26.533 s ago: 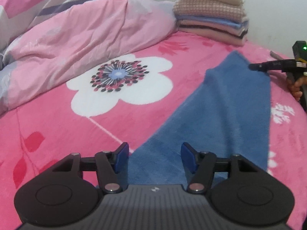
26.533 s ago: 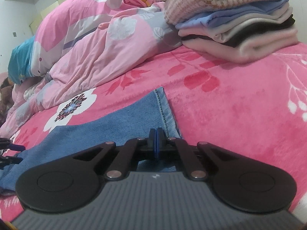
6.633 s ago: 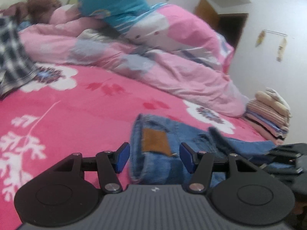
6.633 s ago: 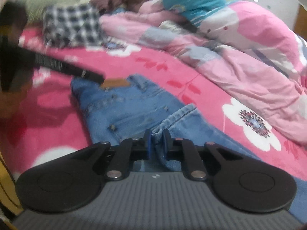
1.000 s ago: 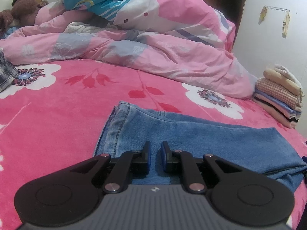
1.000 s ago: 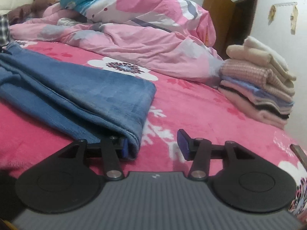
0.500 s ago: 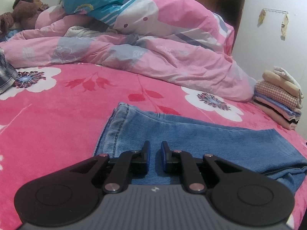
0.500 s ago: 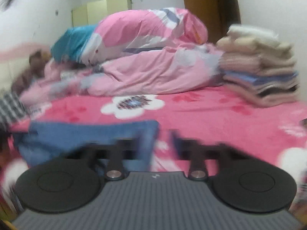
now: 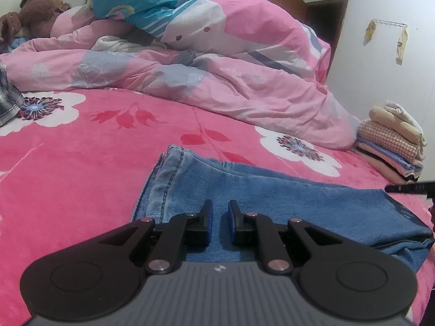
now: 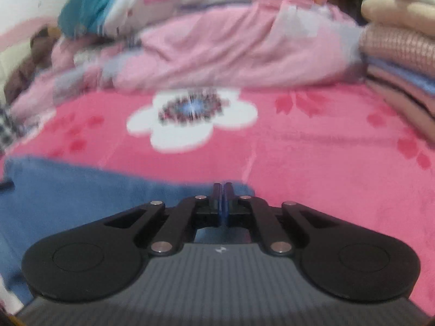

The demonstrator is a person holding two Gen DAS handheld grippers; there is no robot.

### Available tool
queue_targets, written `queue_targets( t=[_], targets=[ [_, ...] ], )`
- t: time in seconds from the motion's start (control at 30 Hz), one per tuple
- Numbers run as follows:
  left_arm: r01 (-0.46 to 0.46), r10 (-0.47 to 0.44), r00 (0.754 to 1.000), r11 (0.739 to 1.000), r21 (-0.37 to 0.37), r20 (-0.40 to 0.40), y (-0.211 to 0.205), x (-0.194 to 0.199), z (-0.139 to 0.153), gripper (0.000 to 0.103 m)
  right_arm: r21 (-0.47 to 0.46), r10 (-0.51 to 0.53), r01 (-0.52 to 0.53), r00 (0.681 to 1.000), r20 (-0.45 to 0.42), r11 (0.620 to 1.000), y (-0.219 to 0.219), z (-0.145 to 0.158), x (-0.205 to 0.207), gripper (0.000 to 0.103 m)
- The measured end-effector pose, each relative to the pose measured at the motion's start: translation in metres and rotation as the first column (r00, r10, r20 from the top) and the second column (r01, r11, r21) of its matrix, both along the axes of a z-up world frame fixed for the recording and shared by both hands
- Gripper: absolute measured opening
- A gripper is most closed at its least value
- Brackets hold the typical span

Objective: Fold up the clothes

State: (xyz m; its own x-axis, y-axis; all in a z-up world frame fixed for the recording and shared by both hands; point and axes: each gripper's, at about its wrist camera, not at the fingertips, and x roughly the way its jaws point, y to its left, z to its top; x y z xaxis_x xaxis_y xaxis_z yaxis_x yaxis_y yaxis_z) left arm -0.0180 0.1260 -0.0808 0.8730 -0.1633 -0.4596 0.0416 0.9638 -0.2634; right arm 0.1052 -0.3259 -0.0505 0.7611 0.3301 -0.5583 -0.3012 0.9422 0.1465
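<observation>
Right wrist view: the right gripper point(image 10: 223, 190) is clamped, apparently on the jeans point(image 9: 272, 190) hem; blur prevents certainty. Jeans lie near the bed's point(image 9: 68, 163) front edge. The left gripper point(image 9: 218, 213), jaws narrowly parted, pins the fabric. Carry the hem across level, keeping edges aligned.

A home bedroom. A bed point(image 9: 68, 163) with a pink floral blanket fills the frame, with a rumpled duvet point(image 9: 217, 81) across the top. Folded clothes point(image 9: 391, 141) are stacked at the right edge.

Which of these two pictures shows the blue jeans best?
The left wrist view: the jeans lie sharp across the pink blanket, stitched hem visible. The right wrist view is motion-blurred and shows only a featureless blue patch at lower left.
</observation>
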Motion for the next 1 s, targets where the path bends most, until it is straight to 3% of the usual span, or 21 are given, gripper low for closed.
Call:
queue_targets(
  t=[0.1,0.2,0.3,0.43,0.53,0.6,0.7,0.77,0.83,0.93,1.0],
  targets=[
    [0.003,-0.003,1.0,1.0,-0.008,0.001,0.001,0.001,0.0,0.013,-0.005,-0.04,0.039,0.996,-0.081,0.999,0.0,-0.023,0.023,0.0],
    [0.003,-0.003,1.0,1.0,-0.015,0.001,0.002,0.0,0.0,0.013,0.04,-0.059,0.062,0.996,-0.064,0.997,-0.005,-0.026,0.021,0.0],
    [0.002,-0.002,1.0,1.0,-0.019,0.002,0.003,0.0,-0.001,0.013,0.032,-0.107,0.107,0.994,-0.008,0.994,-0.011,-0.008,0.001,0.001],
    [-0.002,0.002,1.0,1.0,-0.006,-0.001,0.0,0.0,0.0,0.013,0.136,-0.128,0.122,0.991,0.032,0.983,-0.024,0.006,-0.041,0.001],
    [-0.003,0.003,1.0,1.0,0.006,-0.004,-0.002,0.001,0.001,0.013,0.1,-0.118,0.121,0.992,-0.039,0.988,-0.024,-0.026,-0.046,0.0],
    [-0.004,0.004,1.0,1.0,0.013,-0.006,-0.003,0.001,0.002,0.013,0.149,-0.117,0.119,0.993,-0.017,0.982,-0.03,-0.041,-0.05,0.0],
    [-0.005,0.005,1.0,1.0,0.011,-0.014,-0.002,0.002,0.002,0.014,0.18,-0.143,0.138,0.99,0.015,0.974,-0.034,-0.02,-0.06,0.002],
    [-0.006,0.006,1.0,1.0,0.014,-0.015,-0.002,0.002,0.003,0.014,0.184,-0.108,0.093,0.991,0.077,0.979,-0.033,-0.009,-0.078,0.002],
    [-0.007,0.007,1.0,1.0,0.02,-0.015,-0.003,0.002,0.003,0.014,0.199,-0.079,0.061,0.993,0.085,0.978,-0.034,-0.014,-0.092,0.002],
    [-0.008,0.009,1.0,0.999,0.038,-0.016,-0.006,0.003,0.004,0.014,0.179,-0.062,0.054,0.997,0.037,0.982,-0.036,-0.047,-0.1,0.001],
    [-0.011,0.012,1.0,0.999,0.045,-0.019,-0.007,0.003,0.004,0.014,0.206,-0.075,0.065,0.996,0.039,0.976,-0.04,-0.038,-0.102,0.002]
  ],
)
